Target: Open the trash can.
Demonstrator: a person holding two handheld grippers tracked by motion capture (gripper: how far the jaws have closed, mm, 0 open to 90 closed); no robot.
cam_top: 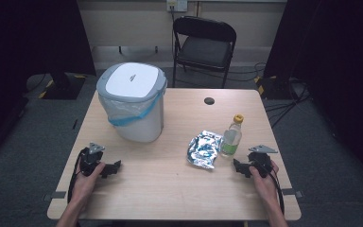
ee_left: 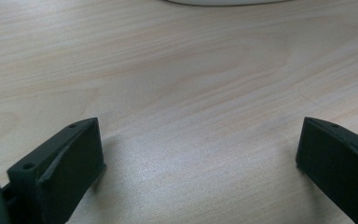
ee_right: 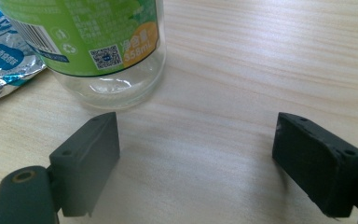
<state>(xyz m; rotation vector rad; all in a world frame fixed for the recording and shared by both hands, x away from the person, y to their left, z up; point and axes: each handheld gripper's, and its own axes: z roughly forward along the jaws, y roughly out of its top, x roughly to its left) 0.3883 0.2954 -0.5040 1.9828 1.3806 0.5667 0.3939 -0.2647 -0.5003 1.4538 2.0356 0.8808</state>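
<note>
Both hands rest low on the counter (cam_top: 170,189), nothing held in either. The left hand-held gripper (cam_top: 108,169) sits at about eight o'clock from the counter's middle, its jaws spread wide over bare wood, as its own view shows. The right hand-held gripper (cam_top: 240,168) sits at about four o'clock, jaws likewise wide apart and empty.

The nearest thing to the right one is the bottle (cam_top: 231,137), a clear plastic one with a green label and a yellow cap, standing upright just beyond the jaws at roughly eleven o'clock from them. In the right gripper view the bottle (ee_right: 107,51) stands up and left of the jaw gap, not between the jaws. Touching or nearly touching its left side lies a crumpled foil wrapper (cam_top: 204,149). The white bin (cam_top: 133,101), lid closed and a blue-edged bag around its rim, stands at about ten o'clock on the counter, well apart from both.

Judging by the layout, the rubbish is meant for the bin, and several things could go wrong. The bottle looks nearly empty and light, so a jaw nudging its side off-centre would likely tip it or send it rolling toward the counter's right edge. Closing too low or too hard could make the round, slick plastic squirt out. A careless sweep could also drag the wrapper along. And the bin's lid is shut, so anything carried over has nowhere to go until it is opened.
</note>
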